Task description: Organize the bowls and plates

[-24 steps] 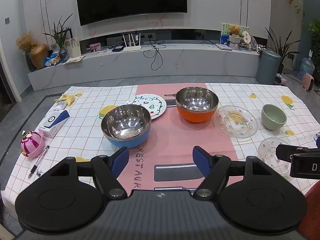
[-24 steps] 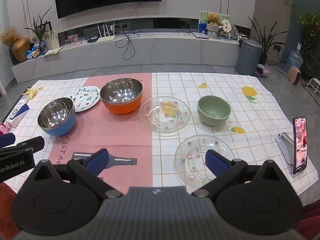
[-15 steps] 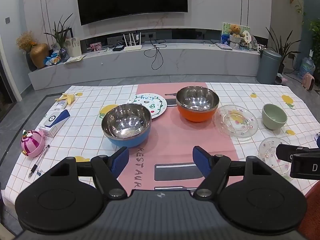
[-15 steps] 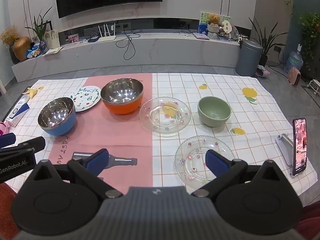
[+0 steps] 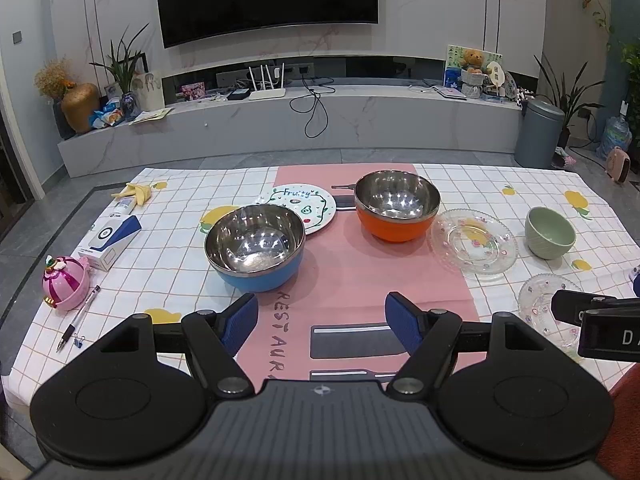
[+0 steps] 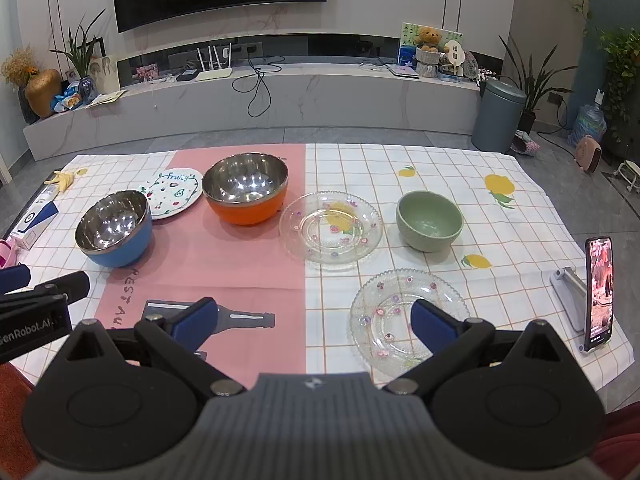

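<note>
Almost nothing has changed in the last moment. The bowls and plates sit in the same spots on the surface (image 5: 460, 176), and both views have only crept a tiny bit closer. So the tidying has not really started. It looks like the person is getting ready to pick the first thing.

The left gripper (image 5: 322, 322) is wide open with nothing in it. It hangs over the pink strip of the cloth, just in front of the blue bowl (image 5: 256, 248). The right gripper (image 6: 314, 322) is wide open too, and empty. Its right finger hangs over the near glass plate (image 6: 384, 320), but I cannot tell if it touches it.

The orange bowl (image 5: 396, 206) stands farther back on the pink strip. The painted plate (image 5: 308, 204) lies behind the blue bowl, partly hidden by it. A second glass plate (image 6: 330, 230) lies just beside the orange bowl. The green bowl (image 6: 429, 220) stands to the right of that plate. All three bowls are upright and empty.

I think the blue bowl is the easy first pick for the left gripper, and the near glass plate for the right one. The glass plates lie flat, so they may be hard to get under.

Other things sit at the edges. A phone on a stand (image 6: 598, 292) is on the right, near the glass plate, and could get knocked. A pink toy (image 5: 66, 282), a pen (image 5: 78, 316), a small box (image 5: 110, 242) and a banana peel (image 5: 134, 194) lie on the left, well away from the bowls.
</note>
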Tool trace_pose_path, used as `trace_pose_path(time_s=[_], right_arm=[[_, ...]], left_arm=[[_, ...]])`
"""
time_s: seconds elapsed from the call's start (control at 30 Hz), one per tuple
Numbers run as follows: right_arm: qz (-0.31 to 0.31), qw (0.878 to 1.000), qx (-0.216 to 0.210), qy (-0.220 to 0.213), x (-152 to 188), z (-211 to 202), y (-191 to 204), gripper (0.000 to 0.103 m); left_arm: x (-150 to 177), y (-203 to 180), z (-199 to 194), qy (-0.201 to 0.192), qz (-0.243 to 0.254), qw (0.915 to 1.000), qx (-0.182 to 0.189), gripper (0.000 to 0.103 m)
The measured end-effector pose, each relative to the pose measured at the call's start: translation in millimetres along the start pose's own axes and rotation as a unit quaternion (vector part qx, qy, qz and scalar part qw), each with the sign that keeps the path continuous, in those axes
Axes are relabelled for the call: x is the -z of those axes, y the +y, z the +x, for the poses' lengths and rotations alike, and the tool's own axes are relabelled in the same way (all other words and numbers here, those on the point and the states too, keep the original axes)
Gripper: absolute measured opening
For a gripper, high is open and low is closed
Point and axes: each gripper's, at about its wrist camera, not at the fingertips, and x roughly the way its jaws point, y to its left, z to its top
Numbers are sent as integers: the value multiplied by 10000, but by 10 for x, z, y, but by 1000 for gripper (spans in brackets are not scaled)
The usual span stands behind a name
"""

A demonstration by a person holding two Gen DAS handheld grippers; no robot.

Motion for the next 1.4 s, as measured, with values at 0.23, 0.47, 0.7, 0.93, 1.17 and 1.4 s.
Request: trace_pose_path(time_s=[0.23,0.47,0.7,0.93,1.17,1.4], right_arm=[[-7,10000,5,21,12,19,9,101],[-10,10000,6,42,20,28,5,101],[-21,10000,24,67,28,44,2,100],[-48,9999,39,85,37,46,14,100],[-68,9999,47,105,51,39,25,101],[-80,9999,52,110,62,33,32,100]], left_arm=[[-11,-14,1,2,24,10000,11,84],[-35,-52,-55,-46,1,10000,-45,82],[-31,-31,-83,-92,-68,9999,-12,78],[-22,-19,-97,-95,-125,9999,24,75],[-29,-33,-101,-80,-102,9999,44,75],[-33,-38,-98,-81,-104,9999,45,75]])
